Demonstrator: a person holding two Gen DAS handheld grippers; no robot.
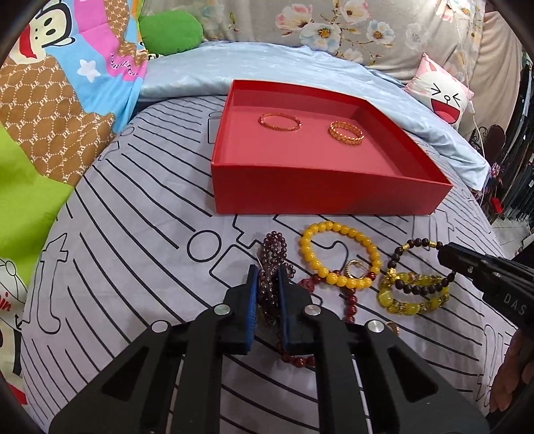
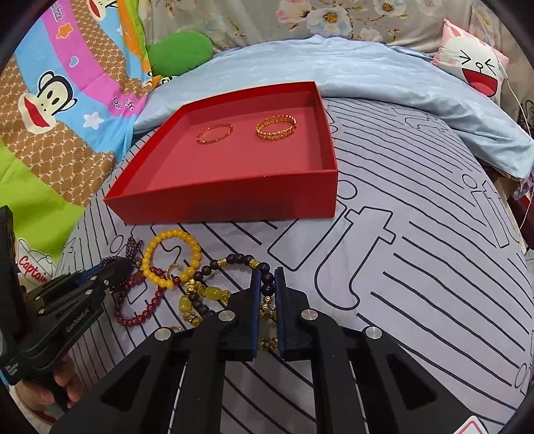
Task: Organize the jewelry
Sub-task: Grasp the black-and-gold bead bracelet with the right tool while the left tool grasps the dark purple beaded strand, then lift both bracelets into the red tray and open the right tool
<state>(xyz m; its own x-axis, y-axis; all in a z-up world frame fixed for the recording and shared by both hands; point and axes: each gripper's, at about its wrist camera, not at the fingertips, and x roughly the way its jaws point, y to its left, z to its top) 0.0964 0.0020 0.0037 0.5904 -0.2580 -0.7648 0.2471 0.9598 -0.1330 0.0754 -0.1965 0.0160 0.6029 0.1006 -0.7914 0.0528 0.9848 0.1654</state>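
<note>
My left gripper (image 1: 268,273) is shut on a purple bead bracelet (image 1: 274,248) that lies on the grey striped sheet. My right gripper (image 2: 267,277) is shut on a dark brown bead bracelet (image 2: 233,258) with gold beads. Between the two lie a yellow bead bracelet (image 1: 332,277), a dark red bead bracelet (image 2: 133,321) and a yellow-green stone bracelet (image 1: 414,305), partly overlapping. Behind them stands an open red box (image 1: 300,195), which holds a thin gold bangle (image 1: 279,122) and a gold chain bangle (image 1: 345,133). The right gripper's tip (image 1: 445,255) shows at the right edge of the left wrist view.
A light blue blanket (image 1: 267,70) is bunched behind the box. A cartoon quilt (image 1: 66,100) and a green cushion (image 1: 170,31) lie to the left. A pink face pillow (image 1: 440,96) sits at the back right, where the bed drops off.
</note>
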